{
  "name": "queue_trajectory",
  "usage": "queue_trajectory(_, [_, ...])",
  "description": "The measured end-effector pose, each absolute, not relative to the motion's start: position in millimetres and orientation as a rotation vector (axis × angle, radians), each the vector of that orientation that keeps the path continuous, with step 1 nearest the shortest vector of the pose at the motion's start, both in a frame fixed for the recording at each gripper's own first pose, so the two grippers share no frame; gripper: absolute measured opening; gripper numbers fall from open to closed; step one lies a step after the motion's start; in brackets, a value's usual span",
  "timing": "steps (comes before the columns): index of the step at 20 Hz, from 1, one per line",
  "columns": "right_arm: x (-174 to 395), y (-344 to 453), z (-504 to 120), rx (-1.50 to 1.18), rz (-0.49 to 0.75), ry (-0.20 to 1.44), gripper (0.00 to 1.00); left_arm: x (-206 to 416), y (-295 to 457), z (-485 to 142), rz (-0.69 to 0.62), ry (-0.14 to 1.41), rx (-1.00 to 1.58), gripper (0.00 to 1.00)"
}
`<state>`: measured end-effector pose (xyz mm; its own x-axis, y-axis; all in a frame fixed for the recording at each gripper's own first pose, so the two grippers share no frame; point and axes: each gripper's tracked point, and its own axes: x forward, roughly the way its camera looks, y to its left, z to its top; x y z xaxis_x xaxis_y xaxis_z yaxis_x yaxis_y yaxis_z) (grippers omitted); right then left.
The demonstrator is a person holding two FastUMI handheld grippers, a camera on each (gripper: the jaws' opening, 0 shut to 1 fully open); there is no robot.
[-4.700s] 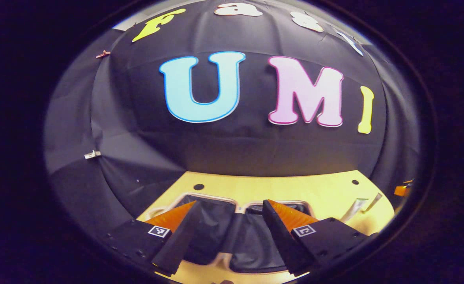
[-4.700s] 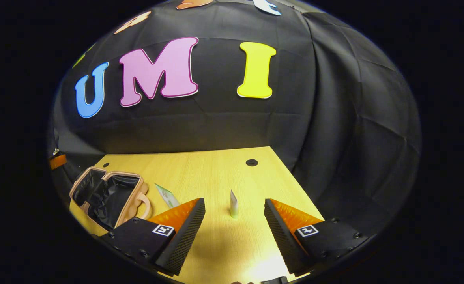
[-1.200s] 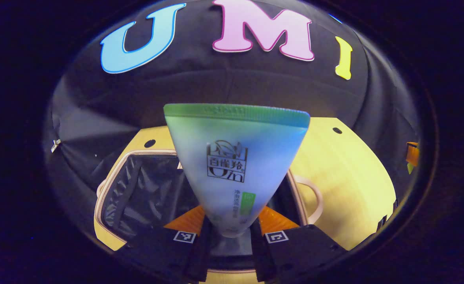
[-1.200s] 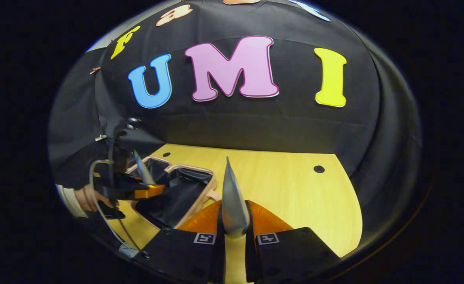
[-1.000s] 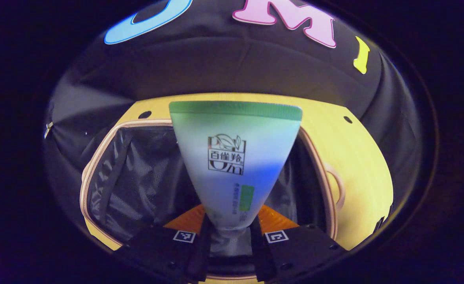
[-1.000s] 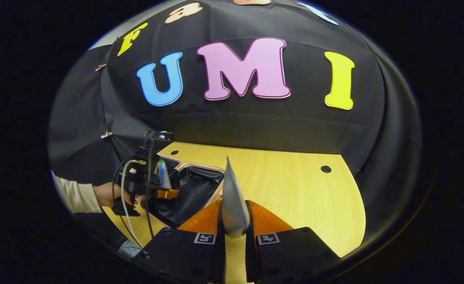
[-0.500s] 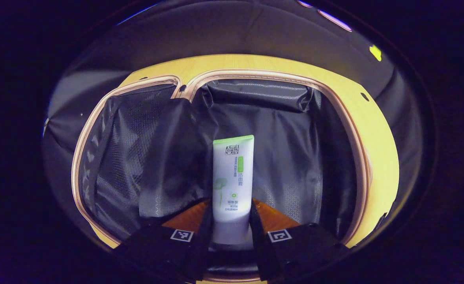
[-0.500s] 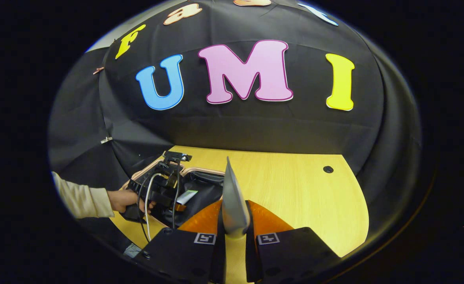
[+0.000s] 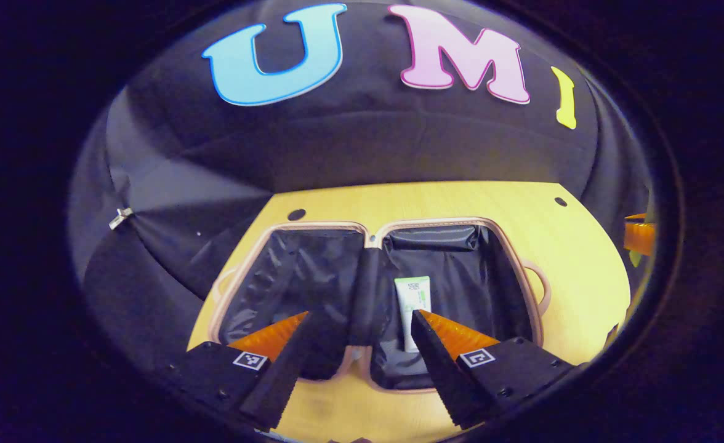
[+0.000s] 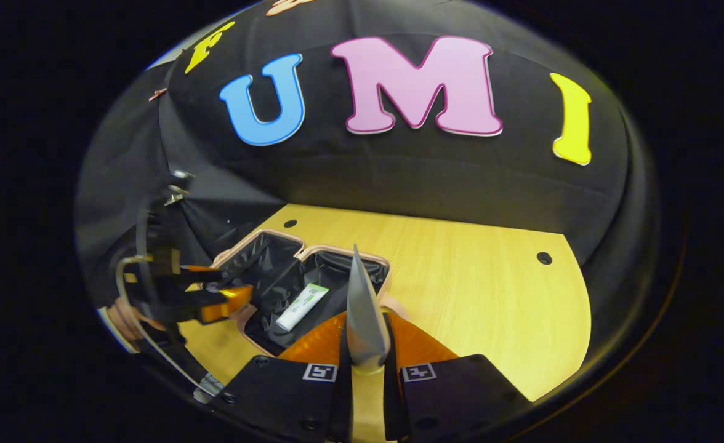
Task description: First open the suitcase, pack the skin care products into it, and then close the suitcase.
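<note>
The left gripper (image 9: 359,320) now hangs with its jaws wide and empty above the open suitcase (image 9: 525,283) on the wooden table (image 9: 577,258), having let go of the white tube (image 9: 412,307) it carried half a second ago. That tube lies flat on the dark lining of the suitcase's right-hand half, beside the centre hinge. In the right gripper view, the right gripper (image 10: 365,369) is clamped on a second, grey tube (image 10: 362,314), held upright just short of the suitcase rim. One product looks packed; the grey tube likely goes in next, and the lid is not yet closed.
</note>
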<state>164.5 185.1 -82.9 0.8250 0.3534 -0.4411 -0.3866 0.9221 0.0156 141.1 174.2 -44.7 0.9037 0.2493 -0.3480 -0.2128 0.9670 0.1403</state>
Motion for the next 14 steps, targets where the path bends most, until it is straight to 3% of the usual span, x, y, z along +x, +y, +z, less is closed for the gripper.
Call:
queue_trajectory(5, [195,257,-165,-0.114,0.433,0.658,0.23,63,193,-57,0.247,0.334,0.007,0.97])
queue_trajectory(11, [233,281,-247,-0.134,0.3,0.877,0.23,-12,209,-92,0.31,0.37,-0.144,0.97])
queue_trajectory(14, [241,286,-258,-0.107,0.252,0.922,0.23,-42,215,-101,0.348,0.376,-0.166,0.95])
